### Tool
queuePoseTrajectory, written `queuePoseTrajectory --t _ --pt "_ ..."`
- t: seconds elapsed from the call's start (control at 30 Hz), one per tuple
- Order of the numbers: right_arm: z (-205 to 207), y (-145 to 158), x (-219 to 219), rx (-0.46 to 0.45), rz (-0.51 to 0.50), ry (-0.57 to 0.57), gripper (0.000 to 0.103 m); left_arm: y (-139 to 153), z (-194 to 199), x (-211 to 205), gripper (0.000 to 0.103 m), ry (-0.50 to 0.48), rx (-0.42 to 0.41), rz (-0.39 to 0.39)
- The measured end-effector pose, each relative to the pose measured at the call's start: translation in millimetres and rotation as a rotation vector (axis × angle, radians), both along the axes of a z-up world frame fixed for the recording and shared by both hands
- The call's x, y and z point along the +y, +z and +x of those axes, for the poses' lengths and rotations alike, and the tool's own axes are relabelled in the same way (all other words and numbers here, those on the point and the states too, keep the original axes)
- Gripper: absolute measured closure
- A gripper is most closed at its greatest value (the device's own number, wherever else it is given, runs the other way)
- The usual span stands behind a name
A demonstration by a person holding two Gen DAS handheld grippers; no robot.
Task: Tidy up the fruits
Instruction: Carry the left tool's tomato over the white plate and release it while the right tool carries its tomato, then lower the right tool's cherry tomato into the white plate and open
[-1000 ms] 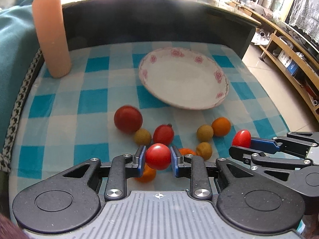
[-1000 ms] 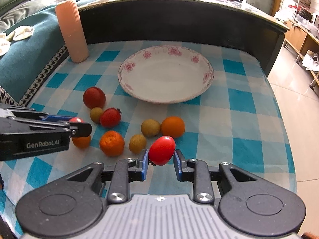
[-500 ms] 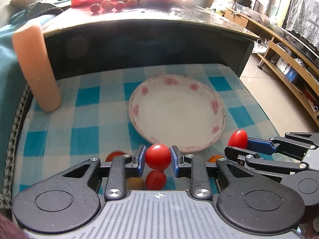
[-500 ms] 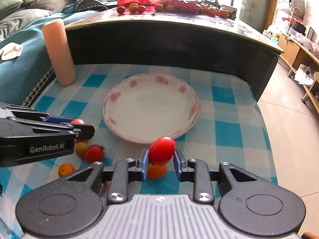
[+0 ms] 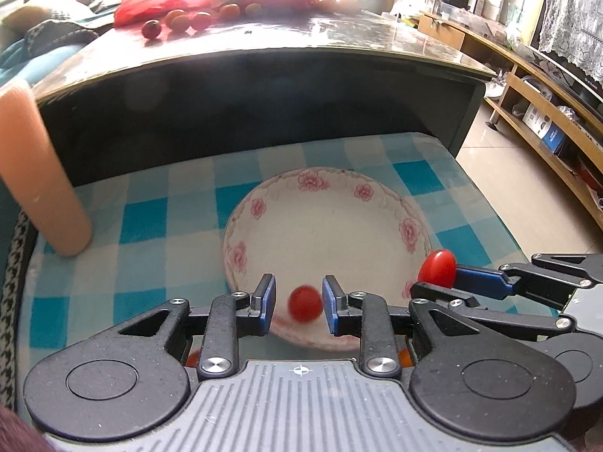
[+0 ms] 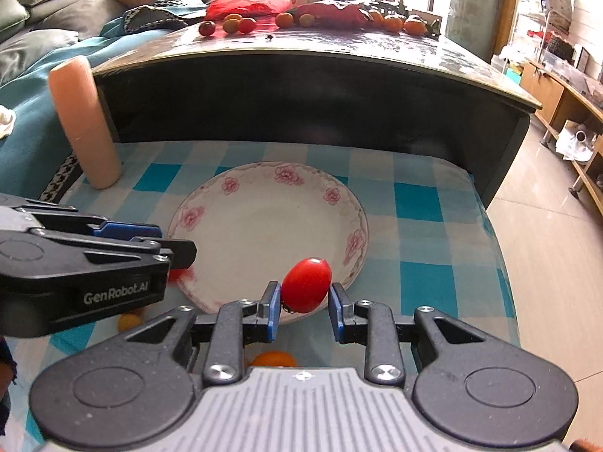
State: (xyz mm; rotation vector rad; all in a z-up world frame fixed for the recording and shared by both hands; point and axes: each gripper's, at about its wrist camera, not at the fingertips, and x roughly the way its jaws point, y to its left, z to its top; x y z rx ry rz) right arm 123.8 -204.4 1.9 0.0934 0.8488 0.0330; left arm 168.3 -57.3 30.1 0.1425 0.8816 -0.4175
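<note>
A white plate [image 5: 328,222] with pink flowers lies on the blue chequered cloth [image 5: 143,263]. My left gripper [image 5: 299,301] hangs over the plate's near rim. A small red tomato [image 5: 305,303] shows blurred and small between its blue pads, with a gap to the left pad, so it is loose. In the right wrist view a red smear [image 6: 180,274] lies just below the left gripper's tip [image 6: 181,250]. My right gripper [image 6: 303,303] is shut on an oval red tomato [image 6: 307,284] above the plate [image 6: 264,226]. That tomato [image 5: 437,267] also shows in the left wrist view.
A pink cylinder [image 6: 86,124] stands at the cloth's far left. A dark table [image 6: 301,86] rises behind the plate, with more fruit [image 6: 241,22] on top. An orange fruit [image 6: 273,359] and a small yellow one [image 6: 130,320] lie near me. Floor and shelves are to the right.
Both grippers moved forward from above the loose fruit to the plate's near rim. The left gripper's tomato, clamped before, now sits loose and lower between the pads.
</note>
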Motion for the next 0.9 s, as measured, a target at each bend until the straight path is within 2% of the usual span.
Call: queuePoseTrajectory --t 0.3,0.63,0.9 --pt "30 -18 -12 0.049 0.017 0.001 0.062 -18 18 -12 0.068 -0.01 0.028 0.046" --pt "50 -30 -9 0.075 0.069 0.048 0.062 -26 27 -2 0.066 0.024 0.058 0.049" --pt "49 -24 -7 0.047 0.065 0.04 0.062 -25 29 1 0.058 0.037 0.065 0.047"
